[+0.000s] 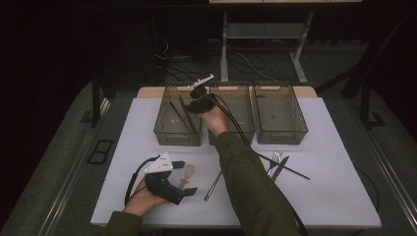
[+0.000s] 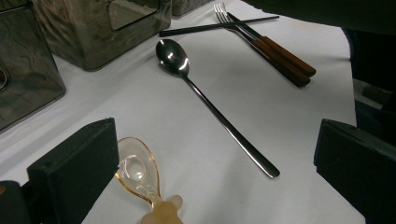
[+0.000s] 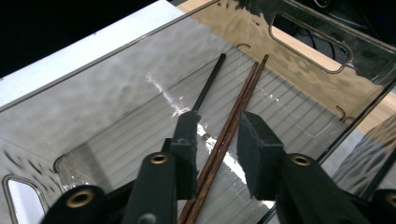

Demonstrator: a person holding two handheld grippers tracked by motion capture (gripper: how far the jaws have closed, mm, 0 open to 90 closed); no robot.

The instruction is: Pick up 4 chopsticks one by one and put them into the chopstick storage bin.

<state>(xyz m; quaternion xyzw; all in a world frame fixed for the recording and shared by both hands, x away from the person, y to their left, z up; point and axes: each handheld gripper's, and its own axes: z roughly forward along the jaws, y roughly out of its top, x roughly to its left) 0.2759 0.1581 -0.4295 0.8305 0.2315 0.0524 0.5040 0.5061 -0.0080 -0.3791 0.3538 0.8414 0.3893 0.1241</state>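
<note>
The right gripper (image 3: 215,140), jaws parted around but clear of two brown wooden chopsticks (image 3: 233,116), hangs inside the leftmost clear smoky plastic bin (image 1: 162,129), where a black chopstick (image 3: 208,86) also lies. Nearer the person than that bin, on the white tabletop (image 1: 339,196), the left gripper (image 2: 215,163) rests wide open by an amber plastic spoon (image 2: 137,170) and a long steel spoon (image 2: 205,98); dark floor surrounds the table.

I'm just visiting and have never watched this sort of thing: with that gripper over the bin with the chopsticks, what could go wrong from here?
Two risks, I think. The right gripper sits low inside the left bin, jaws parted around the brown chopsticks; lifting carelessly might drag them or knock the bin wall. Also, the person's sleeve stretches over the metal spoon; pulling back could sweep it or the lone black chopstick across the table.
</note>
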